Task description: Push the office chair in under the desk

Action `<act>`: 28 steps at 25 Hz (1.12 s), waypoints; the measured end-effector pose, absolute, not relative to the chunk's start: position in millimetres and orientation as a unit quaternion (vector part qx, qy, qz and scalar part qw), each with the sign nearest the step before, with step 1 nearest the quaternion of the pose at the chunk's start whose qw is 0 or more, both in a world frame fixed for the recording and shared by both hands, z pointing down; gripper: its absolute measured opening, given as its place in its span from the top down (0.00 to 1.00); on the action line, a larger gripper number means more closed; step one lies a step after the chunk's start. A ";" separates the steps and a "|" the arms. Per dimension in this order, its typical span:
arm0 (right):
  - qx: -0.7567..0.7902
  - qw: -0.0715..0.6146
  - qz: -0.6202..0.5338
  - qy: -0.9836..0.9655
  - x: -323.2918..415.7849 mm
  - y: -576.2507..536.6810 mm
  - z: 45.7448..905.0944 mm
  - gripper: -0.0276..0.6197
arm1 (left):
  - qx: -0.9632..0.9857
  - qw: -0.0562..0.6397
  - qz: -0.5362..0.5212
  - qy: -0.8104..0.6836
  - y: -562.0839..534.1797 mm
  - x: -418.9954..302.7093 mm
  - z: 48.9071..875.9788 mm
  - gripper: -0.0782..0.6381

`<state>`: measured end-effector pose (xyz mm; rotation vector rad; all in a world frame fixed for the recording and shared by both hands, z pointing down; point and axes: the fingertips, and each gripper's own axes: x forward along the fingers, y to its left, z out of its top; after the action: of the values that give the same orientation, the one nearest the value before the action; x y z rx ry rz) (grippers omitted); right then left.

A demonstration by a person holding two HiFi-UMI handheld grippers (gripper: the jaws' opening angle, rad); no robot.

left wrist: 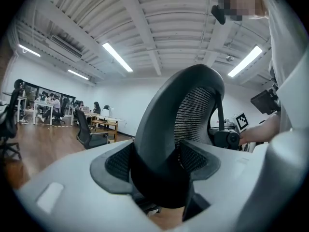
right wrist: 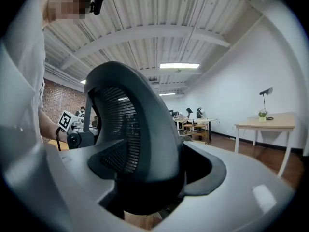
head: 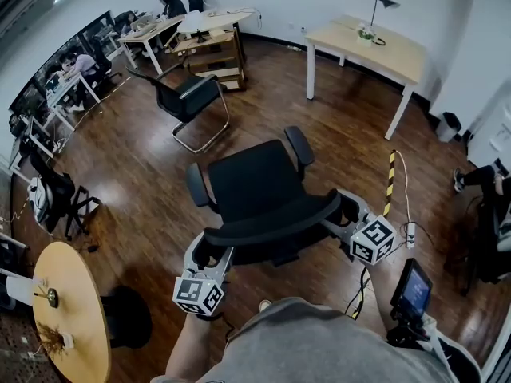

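Chair (head: 259, 186): black, on the wood floor (head: 144, 190) directly before me, seat turned away, well apart from the pale desk (head: 375, 42) at far right. Left gripper (head: 209, 252): I read the jaws as spread wide, straddling the left end of the backrest (head: 271, 226), not clamped. Right gripper (head: 345, 211): likewise wide, straddling the right end.

Pale grey shirt (head: 319, 343) (plain cloth)
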<state>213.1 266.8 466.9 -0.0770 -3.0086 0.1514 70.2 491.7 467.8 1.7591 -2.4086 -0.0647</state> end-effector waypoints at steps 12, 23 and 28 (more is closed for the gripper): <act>-0.018 0.049 0.066 -0.996 211.2 288.8 464.9 0.51 | 0.585 0.091 -0.019 -0.805 508.6 50.0 469.2 0.49; 0.049 0.049 0.070 -0.995 191.0 332.5 467.7 0.53 | 0.631 0.085 -0.039 -0.770 534.7 4.7 469.9 0.49; 0.102 0.050 0.074 -0.991 164.5 388.8 476.9 0.53 | 0.669 0.091 -0.040 -0.736 570.2 -42.3 476.9 0.50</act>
<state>164.5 388.8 476.9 0.3095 -3.0171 0.2258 -42.3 570.2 476.9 1.9885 -2.1887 -0.1179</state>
